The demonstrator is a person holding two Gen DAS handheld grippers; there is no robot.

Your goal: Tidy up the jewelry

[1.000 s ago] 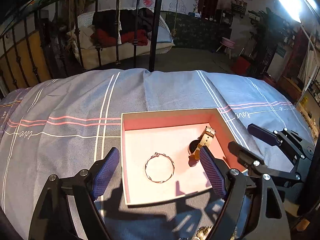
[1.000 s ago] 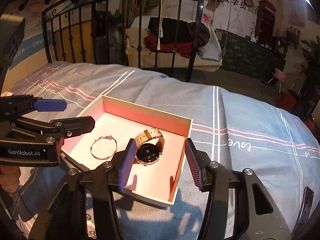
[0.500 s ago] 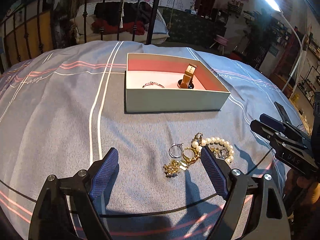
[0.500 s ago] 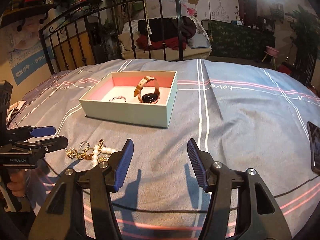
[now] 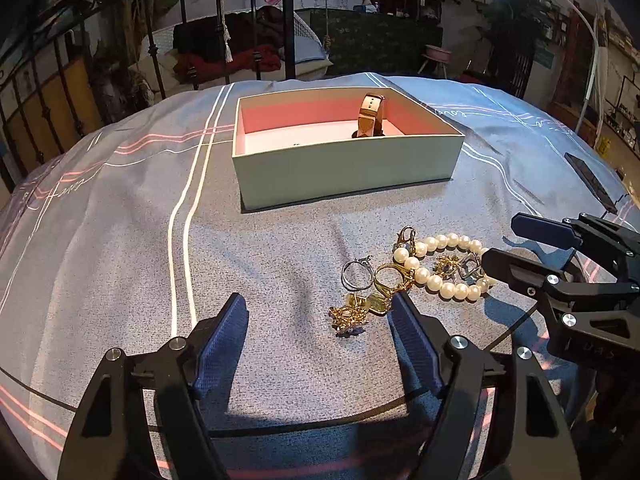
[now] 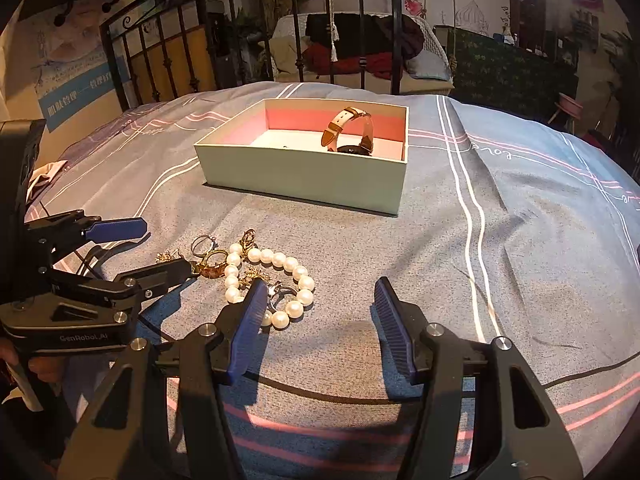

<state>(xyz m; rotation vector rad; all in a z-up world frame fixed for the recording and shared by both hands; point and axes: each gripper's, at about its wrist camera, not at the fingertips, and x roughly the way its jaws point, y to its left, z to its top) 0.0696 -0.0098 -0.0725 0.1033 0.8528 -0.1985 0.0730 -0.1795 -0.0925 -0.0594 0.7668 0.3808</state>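
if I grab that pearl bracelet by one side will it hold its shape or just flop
Probably flop: the pearl bracelet is separate beads on a string, lying in a loose, uneven loop. The smooth round pearls may slip from the pads. A gold ring and small charms touch or sit inside it, so they may drag along.

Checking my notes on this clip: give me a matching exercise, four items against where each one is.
Items:
1. watch
2. pearl bracelet
3. box
4. phone

Places:
A. on the bedspread beside the rings, between the two grippers
B. standing in the box
C. at the far right edge of the bed
D. beyond the loose jewelry, open-topped

Pairs: 1-B, 2-A, 3-D, 4-C
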